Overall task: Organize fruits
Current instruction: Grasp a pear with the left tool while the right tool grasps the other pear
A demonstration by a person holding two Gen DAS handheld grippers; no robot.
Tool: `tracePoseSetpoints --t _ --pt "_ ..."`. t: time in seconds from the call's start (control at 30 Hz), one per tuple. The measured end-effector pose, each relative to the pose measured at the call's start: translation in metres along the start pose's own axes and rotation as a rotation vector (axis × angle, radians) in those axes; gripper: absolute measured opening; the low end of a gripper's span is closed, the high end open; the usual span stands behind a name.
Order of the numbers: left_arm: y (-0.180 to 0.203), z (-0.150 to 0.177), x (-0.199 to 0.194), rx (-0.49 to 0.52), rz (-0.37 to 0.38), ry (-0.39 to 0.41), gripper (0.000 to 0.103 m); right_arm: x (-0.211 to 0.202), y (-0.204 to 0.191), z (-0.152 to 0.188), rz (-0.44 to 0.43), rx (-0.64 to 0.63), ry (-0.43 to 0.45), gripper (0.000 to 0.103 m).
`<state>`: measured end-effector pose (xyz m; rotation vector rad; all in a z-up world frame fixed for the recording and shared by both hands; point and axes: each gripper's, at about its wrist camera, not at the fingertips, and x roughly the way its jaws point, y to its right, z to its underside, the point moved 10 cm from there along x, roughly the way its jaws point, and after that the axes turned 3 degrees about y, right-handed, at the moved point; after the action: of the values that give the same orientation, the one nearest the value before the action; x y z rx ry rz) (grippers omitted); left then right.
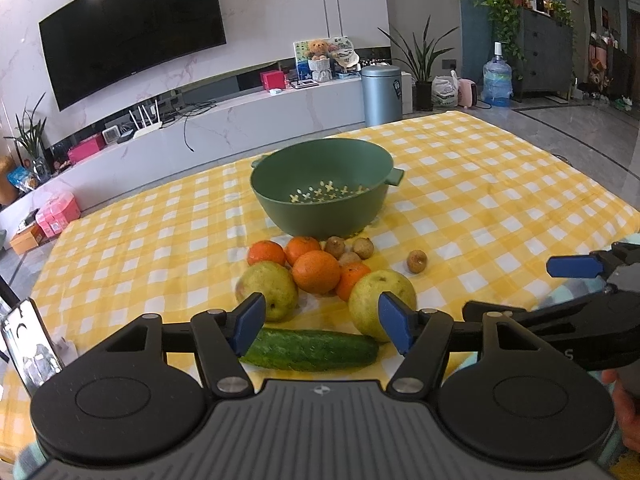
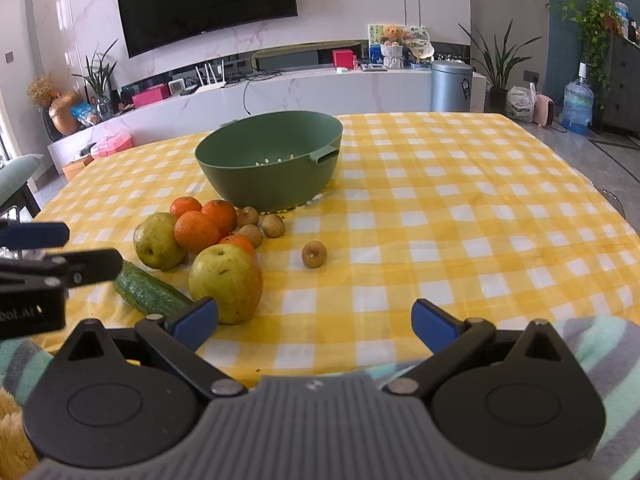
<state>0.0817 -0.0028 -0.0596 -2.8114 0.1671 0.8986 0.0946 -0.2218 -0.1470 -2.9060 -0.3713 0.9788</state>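
A green colander bowl [image 1: 320, 196] [image 2: 269, 160] stands empty on the yellow checked tablecloth [image 1: 480, 184]. In front of it lie several oranges [image 1: 316, 271] [image 2: 196, 231], two yellow-green pears [image 1: 267, 289] [image 1: 370, 300] [image 2: 225, 283], small brown longans [image 1: 417, 261] [image 2: 314, 254] and a cucumber [image 1: 310, 350] [image 2: 149, 292]. My left gripper [image 1: 322, 326] hovers open just above the cucumber, nothing between its blue pads. My right gripper [image 2: 314, 324] is open over bare cloth, right of the nearer pear. Each gripper shows at the edge of the other's view.
A phone [image 1: 28, 346] stands at the table's near left edge. A striped cloth [image 2: 600, 344] covers the near right edge. Behind the table are a TV wall, a low white cabinet [image 1: 240, 120] and a grey bin [image 1: 382, 94].
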Motion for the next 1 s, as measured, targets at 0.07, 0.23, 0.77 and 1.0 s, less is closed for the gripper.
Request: tracePoseSetpoints --t 0.07,0.23,0.77,1.0 --pt "-0.005 -0.003 0.002 0.000 0.000 -0.002 0.076 0.002 -0.002 0.001 -0.010 0.002 -0.006 0.099" --pt "-0.021 -0.010 0.010 -0.030 0.049 -0.044 0.065 0.007 -0.013 -0.003 -0.069 0.018 0.000 0.090" --pt "-0.043 -0.002 0.084 0.102 0.137 -0.249 0.069 0.062 -0.053 -0.015 -0.219 0.117 -0.116 0.077" --pt "-0.051 0.010 0.113 0.089 0.127 -0.283 0.078 0.083 -0.052 -0.007 -0.215 0.132 -0.167 0.077"
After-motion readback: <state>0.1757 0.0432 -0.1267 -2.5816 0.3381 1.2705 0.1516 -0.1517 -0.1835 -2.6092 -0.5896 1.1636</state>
